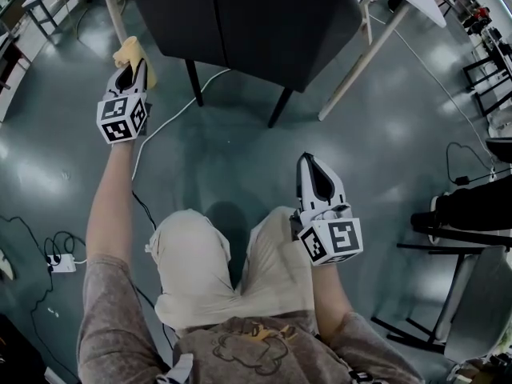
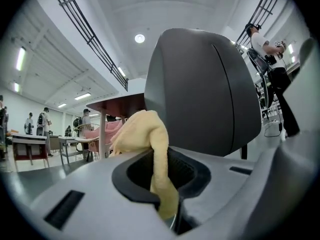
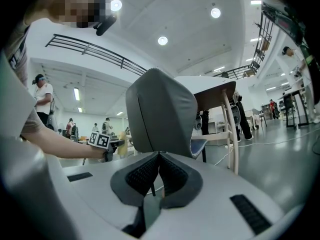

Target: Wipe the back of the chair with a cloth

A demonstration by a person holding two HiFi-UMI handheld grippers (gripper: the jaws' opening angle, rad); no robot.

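Observation:
A dark grey chair (image 1: 256, 22) stands ahead of me, its back (image 2: 205, 89) facing me; it also fills the middle of the right gripper view as the chair back (image 3: 160, 111). My left gripper (image 1: 132, 77) is shut on a yellow cloth (image 1: 132, 54), held just left of the chair's back, apart from it. The cloth (image 2: 150, 149) bunches up above the jaws and hangs down between them. My right gripper (image 1: 314, 176) is shut and empty, low near my knees, well short of the chair.
A white cable (image 1: 172, 118) runs across the grey floor under the chair. A wooden table leg (image 1: 364, 58) slants right of the chair. A power strip (image 1: 60, 262) lies at the left, black frames (image 1: 464, 214) at the right. People stand far off.

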